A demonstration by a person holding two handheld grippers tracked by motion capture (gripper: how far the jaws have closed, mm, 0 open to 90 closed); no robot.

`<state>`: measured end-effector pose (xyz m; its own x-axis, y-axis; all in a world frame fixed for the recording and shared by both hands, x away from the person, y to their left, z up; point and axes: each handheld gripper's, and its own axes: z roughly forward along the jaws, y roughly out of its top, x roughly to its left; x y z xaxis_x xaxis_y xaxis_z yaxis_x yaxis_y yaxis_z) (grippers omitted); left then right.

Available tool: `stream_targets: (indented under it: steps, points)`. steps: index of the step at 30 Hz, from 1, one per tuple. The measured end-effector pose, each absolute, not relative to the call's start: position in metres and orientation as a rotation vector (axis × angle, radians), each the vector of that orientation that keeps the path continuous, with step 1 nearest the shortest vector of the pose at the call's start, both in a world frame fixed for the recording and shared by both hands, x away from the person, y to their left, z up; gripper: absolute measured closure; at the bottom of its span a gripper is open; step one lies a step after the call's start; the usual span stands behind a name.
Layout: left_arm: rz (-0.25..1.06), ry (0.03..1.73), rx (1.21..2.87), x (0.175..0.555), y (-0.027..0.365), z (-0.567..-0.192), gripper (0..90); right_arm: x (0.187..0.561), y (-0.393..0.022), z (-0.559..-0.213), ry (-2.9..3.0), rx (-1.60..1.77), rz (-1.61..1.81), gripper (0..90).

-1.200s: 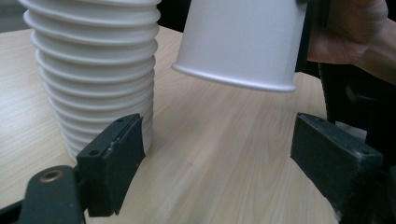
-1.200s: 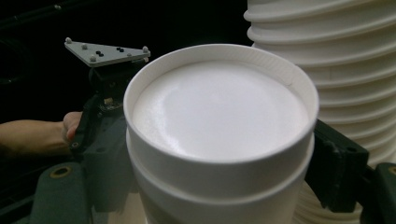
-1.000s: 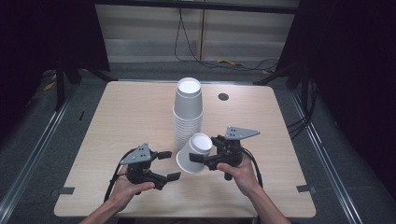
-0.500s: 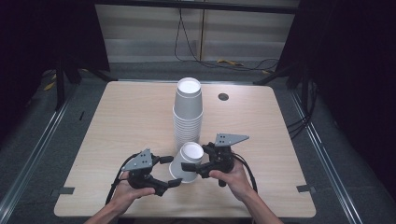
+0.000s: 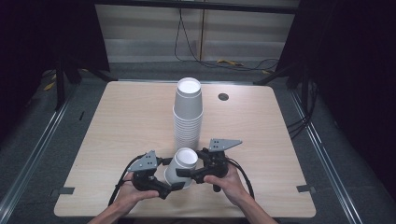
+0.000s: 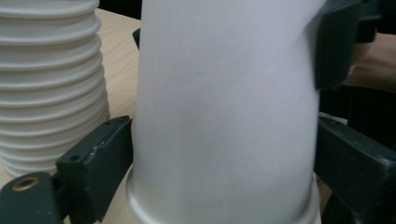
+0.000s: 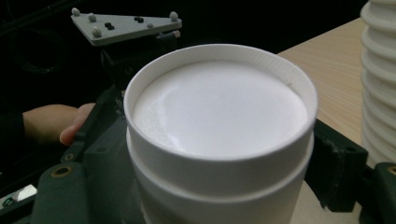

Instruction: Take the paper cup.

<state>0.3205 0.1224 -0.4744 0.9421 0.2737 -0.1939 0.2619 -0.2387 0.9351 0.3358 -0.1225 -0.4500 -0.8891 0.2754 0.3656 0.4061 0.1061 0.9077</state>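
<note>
A white paper cup [image 5: 183, 163] hangs upside down and tilted over the table's front middle, its base up. My right gripper [image 5: 189, 173] comes in from the right and is shut on the cup [image 7: 219, 107], one jaw on each side. My left gripper [image 5: 176, 183] reaches in from the left. Its jaws have just been opening and now flank the cup [image 6: 224, 93] close to its rim without squeezing it. The right gripper's fingers [image 6: 334, 42] hold the cup higher up. In the right gripper view a step in the wall suggests a second nested cup.
A tall stack of upside-down white cups [image 5: 188, 112] stands mid-table, just behind the held cup and close to both grippers [image 6: 51, 79] [image 7: 380, 79]. The wooden table [image 5: 121, 121] has a small dark hole [image 5: 223, 96] at the back right. Black cables trail from both grippers.
The right gripper has carried the cup left and toward the front edge, lower down. The left gripper's jaws, apart from the cup before, now stand on either side of it.
</note>
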Motion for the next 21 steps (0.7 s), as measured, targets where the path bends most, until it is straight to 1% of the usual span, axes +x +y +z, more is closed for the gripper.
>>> stream_targets:
  steps: [10, 13, 15, 16, 21]
  points:
    - [0.002, 0.395, 1.819, 0.3202, 0.1199, -0.4746, 4.2, 0.3335, -0.1187, -0.4501, -2.216, -0.69, -1.927, 21.1]
    - [0.004, 0.392, 1.817, 0.3198, 0.1182, -0.4743, 4.2, 0.3331, -0.1173, -0.4505, -2.205, -0.685, -1.934, 21.1]
    - [0.008, 0.377, 1.825, 0.3189, 0.1178, -0.4742, 6.7, 0.3326, -0.1161, -0.4508, -2.206, -0.683, -1.938, 21.1]
    - [0.004, 0.366, 1.825, 0.3185, 0.118, -0.4741, 10.6, 0.332, -0.1159, -0.4504, -2.207, -0.687, -1.936, 21.1]
    - [0.026, 0.351, 1.825, 0.317, 0.1197, -0.4726, 12.2, 0.3312, -0.1177, -0.4494, -2.207, -0.685, -1.938, 21.2]
